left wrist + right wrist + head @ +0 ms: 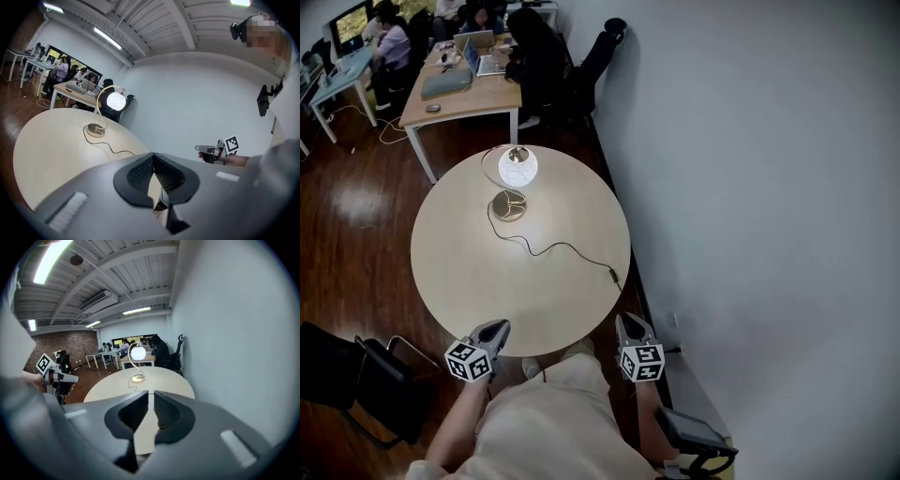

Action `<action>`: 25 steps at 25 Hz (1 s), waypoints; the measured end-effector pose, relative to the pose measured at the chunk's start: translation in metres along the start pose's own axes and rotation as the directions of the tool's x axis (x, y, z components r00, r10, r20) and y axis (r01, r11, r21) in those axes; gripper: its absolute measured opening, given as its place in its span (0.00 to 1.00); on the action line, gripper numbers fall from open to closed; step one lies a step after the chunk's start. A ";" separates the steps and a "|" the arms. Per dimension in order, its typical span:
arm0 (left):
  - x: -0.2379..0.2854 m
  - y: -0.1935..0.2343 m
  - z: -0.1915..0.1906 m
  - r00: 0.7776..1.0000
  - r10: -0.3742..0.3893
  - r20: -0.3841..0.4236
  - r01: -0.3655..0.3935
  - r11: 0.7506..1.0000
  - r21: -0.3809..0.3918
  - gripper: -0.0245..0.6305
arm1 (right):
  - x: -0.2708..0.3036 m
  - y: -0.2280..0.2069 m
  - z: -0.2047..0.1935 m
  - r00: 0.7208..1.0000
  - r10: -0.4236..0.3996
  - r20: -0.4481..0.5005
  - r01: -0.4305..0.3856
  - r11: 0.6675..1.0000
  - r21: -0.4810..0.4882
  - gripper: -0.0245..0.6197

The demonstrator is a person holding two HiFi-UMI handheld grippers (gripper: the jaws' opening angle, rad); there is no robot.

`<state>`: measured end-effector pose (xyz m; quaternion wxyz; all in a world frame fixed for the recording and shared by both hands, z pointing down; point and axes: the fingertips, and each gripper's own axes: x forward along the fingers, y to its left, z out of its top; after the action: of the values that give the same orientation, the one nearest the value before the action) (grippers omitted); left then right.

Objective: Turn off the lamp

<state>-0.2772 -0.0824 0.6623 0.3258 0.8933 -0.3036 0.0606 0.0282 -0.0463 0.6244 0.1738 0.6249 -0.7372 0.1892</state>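
A lamp with a lit white globe [517, 167] on a curved gold stem and a round base [508, 204] stands at the far side of the round table [459, 272]. Its black cord [562, 246] runs to the table's right edge. My left gripper [492, 333] and right gripper [630, 328] hover at the near edge, far from the lamp. In the left gripper view the jaw tips [153, 153] touch with nothing between them, and the globe [116, 101] glows ahead. In the right gripper view the jaws [151, 392] stand a slit apart and empty, with the globe [138, 353] straight ahead.
A white wall [769, 187] runs close along the table's right side. Desks with laptops and seated people [459, 84] stand behind the table. A black chair [366, 375] is at the near left, and a dark device [694, 431] lies on the floor at the near right.
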 end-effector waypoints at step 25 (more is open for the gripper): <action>0.139 -0.047 0.014 0.985 0.106 -0.134 -0.109 0.994 -0.015 0.04 | 0.178 -0.127 -0.091 0.932 0.026 -0.361 -0.049 0.997 -0.053 0.20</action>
<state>-0.1384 -0.1325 0.6683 0.3516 0.8659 -0.3295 0.1341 0.1272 -0.1722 0.7994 0.3210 0.5599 -0.7102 0.2811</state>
